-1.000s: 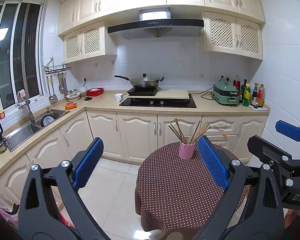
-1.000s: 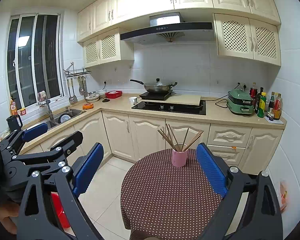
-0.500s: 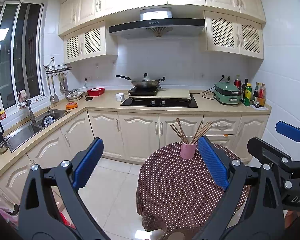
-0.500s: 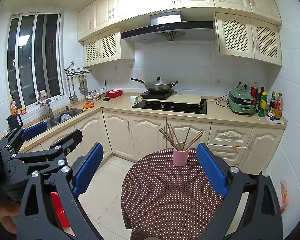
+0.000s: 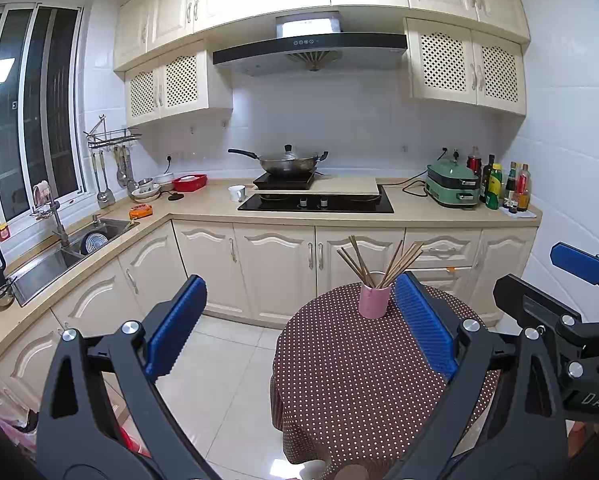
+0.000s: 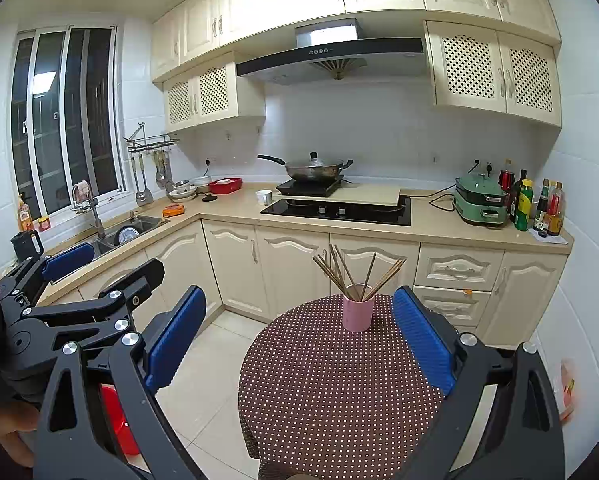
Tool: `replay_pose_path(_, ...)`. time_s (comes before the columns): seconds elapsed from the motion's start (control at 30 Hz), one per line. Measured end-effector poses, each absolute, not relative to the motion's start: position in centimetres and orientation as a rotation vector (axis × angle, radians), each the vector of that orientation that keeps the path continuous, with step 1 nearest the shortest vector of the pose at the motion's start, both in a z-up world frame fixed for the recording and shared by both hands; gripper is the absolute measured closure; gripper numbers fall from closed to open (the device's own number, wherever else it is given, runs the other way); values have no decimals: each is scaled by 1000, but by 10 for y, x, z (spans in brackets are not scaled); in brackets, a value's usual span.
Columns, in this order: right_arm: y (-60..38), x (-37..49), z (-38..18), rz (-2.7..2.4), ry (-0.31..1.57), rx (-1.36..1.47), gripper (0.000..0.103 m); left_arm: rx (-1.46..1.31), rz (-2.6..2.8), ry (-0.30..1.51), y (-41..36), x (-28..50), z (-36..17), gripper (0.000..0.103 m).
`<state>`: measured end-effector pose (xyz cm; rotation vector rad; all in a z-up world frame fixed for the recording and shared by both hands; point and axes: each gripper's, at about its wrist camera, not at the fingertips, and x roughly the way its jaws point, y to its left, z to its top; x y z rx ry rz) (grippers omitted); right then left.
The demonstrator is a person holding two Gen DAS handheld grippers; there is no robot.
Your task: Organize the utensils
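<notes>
Pink cup [image 5: 374, 301] holds chopsticks [image 5: 379, 258] upright, frame centre, on worktop [image 5: 359, 376]; left tool [image 5: 299, 320] and right tool [image 6: 295, 332] released, empty; scene fits either start or finish.

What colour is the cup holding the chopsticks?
Pink. The cup shows best in the right wrist view, on the dotted tablecloth.
</notes>
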<state>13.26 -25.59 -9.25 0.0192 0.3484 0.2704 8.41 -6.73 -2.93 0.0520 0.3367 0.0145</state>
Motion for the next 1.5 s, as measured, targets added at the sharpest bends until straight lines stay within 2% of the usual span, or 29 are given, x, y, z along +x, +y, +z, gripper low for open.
replay_pose_path(1.5, -244, 178, -106, 251, 403, 42, 12, 70, 25, 374, -67, 137, -45, 9)
